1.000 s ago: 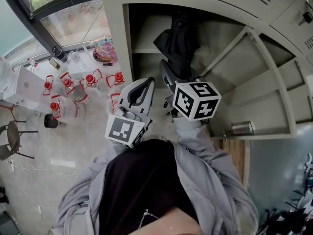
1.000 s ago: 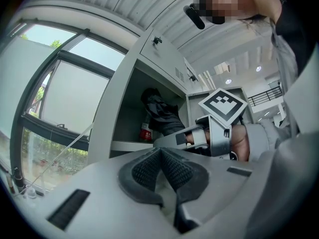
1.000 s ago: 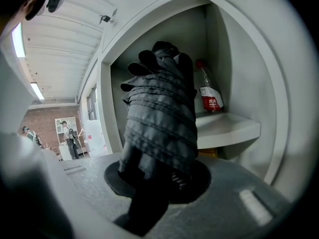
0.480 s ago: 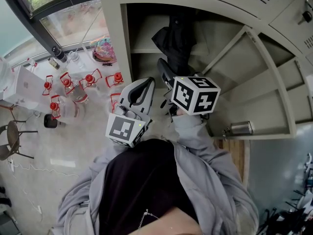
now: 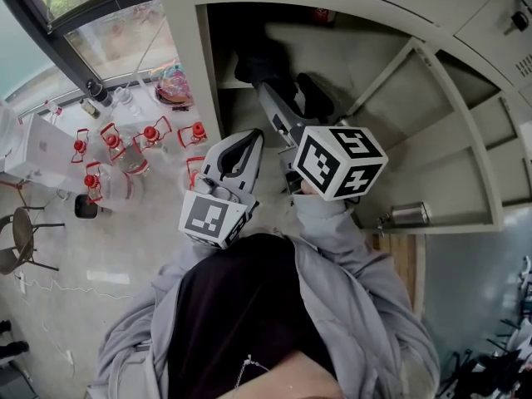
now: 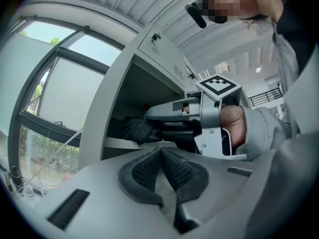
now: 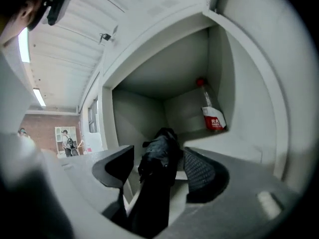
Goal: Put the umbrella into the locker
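- Release step: the right gripper [image 5: 293, 105] reaches into the locker [image 5: 198, 73]. Its jaws have just been opening and stand wide, with the folded black umbrella [image 7: 160, 151] loose between them.
- The umbrella lies on the upper shelf [image 7: 234, 146], its near end toward the front edge.
- Next, I judge, the right gripper needs a straight pull back without snagging fabric.
- A red-labelled bottle [image 7: 212, 114] stands at the shelf's back right corner.
- The left gripper [image 6: 160, 158] is closed and empty, outside the locker.

A dark-framed window [image 5: 116, 36] lets daylight onto a pale floor [image 5: 116, 248], where a dark chair [image 5: 21, 235] stands at the left edge. Strip lights [image 7: 23, 44] glow on a white ribbed ceiling [image 7: 70, 39]. A brick wall [image 7: 42, 123] closes the far end.
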The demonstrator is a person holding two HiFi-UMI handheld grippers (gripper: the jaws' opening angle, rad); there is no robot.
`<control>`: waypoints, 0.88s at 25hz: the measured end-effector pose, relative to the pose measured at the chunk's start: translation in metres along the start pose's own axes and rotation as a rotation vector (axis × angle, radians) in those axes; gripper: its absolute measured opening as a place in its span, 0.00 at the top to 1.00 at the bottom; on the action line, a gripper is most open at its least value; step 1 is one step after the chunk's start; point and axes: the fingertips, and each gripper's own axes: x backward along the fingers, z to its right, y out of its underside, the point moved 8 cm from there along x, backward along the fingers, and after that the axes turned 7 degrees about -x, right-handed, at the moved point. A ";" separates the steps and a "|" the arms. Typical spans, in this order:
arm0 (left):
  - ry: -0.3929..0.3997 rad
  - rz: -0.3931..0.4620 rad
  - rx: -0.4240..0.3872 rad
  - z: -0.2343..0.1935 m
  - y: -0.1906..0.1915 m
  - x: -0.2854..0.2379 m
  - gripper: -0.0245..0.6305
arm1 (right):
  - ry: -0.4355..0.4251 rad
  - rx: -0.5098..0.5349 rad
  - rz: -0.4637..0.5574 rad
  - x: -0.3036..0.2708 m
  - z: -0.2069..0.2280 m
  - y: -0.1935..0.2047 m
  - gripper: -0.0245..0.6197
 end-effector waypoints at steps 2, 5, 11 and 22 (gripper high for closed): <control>0.001 0.009 -0.003 0.000 -0.001 0.000 0.95 | -0.007 0.014 0.019 0.002 -0.002 -0.003 0.50; 0.009 0.022 -0.007 0.000 -0.002 0.002 0.95 | -0.004 0.014 0.035 0.005 -0.003 0.000 0.50; 0.011 0.016 -0.009 0.001 -0.002 0.003 0.95 | 0.027 0.090 0.138 0.020 -0.008 -0.007 0.50; 0.011 0.026 -0.024 0.005 -0.006 0.002 0.95 | 0.119 0.208 0.214 0.072 -0.002 -0.006 0.95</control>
